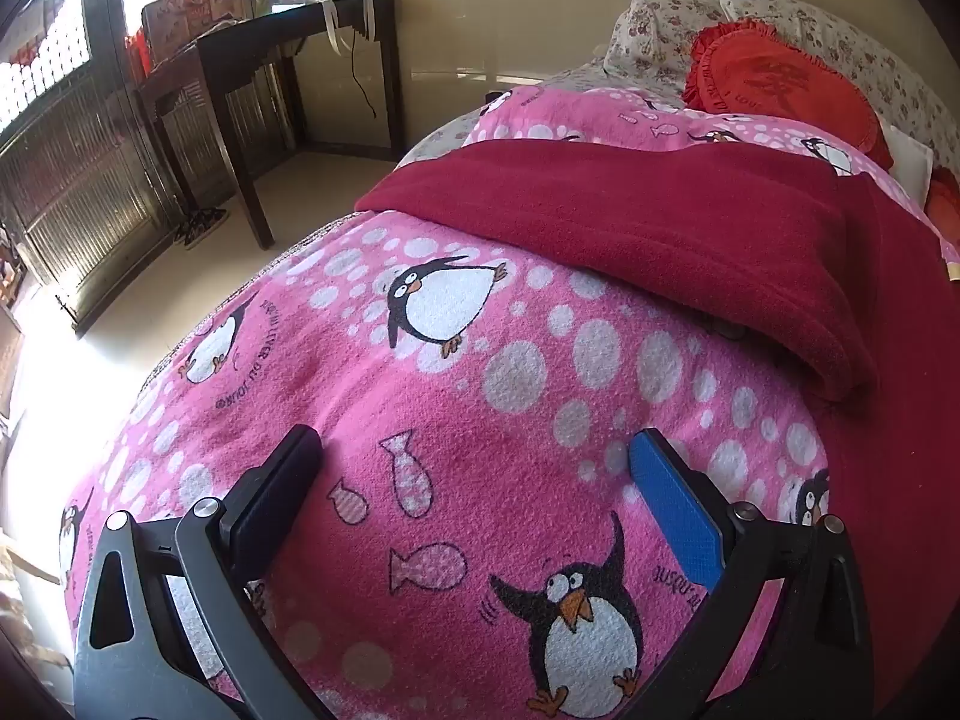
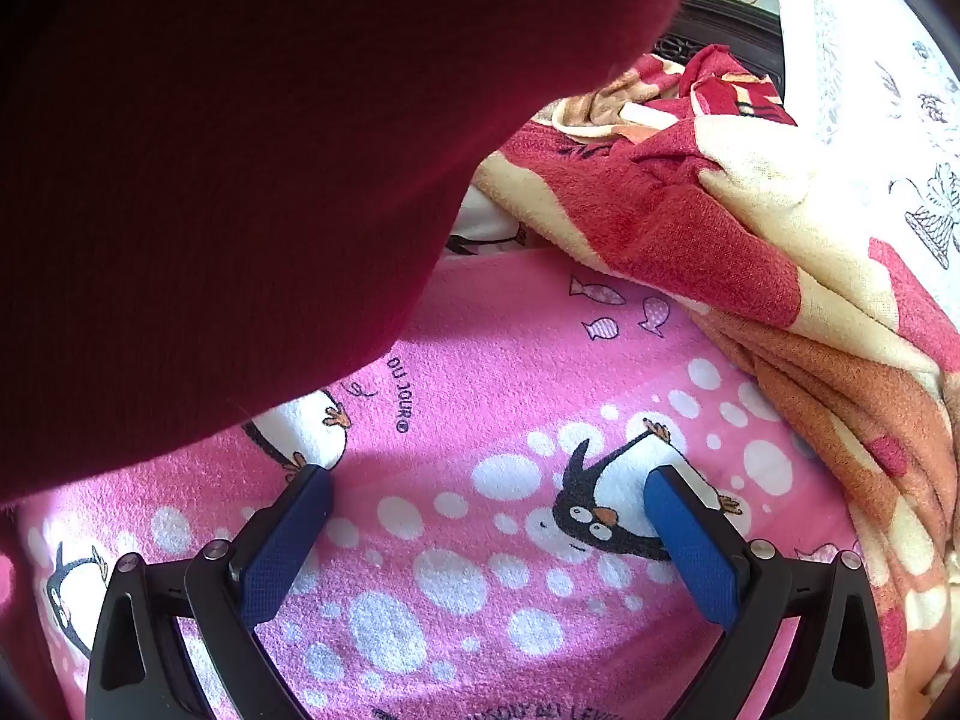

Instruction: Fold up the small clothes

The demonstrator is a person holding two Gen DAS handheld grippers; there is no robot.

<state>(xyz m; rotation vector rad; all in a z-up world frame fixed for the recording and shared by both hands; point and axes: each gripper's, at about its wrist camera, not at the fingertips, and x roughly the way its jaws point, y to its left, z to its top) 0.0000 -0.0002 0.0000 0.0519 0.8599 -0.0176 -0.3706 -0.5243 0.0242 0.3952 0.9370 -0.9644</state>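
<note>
A: Firstly, state the location of the dark red garment (image 1: 690, 240).

B: It lies on the bed, spread over the pink penguin blanket (image 1: 468, 420). From the left wrist camera its near edge is a thick folded roll running diagonally across the blanket, and the cloth continues down the right side of that view. From the right wrist camera the same dark red cloth (image 2: 228, 180) fills the upper left of the view, very close to the lens and over the blanket (image 2: 510, 360); whether it is lifted or lying flat there cannot be determined.

A: State the condition of the left gripper (image 1: 474, 462).

B: Jaws fully apart, nothing between them. It is angled down over bare blanket, short of the garment's edge and not touching it.

A: And the right gripper (image 2: 489, 495)?

B: Same condition: jaws spread wide, empty, angled down over a penguin print. The garment is to its upper left, clear of the pads.

A: Surrounding items?

B: A red, orange and cream patterned blanket (image 2: 750, 228) is bunched to the right. A red ruffled cushion (image 1: 780, 78) and floral pillows (image 1: 660, 24) sit at the far end of the bed. A dark wooden desk (image 1: 288, 48) stands by the window.
</note>
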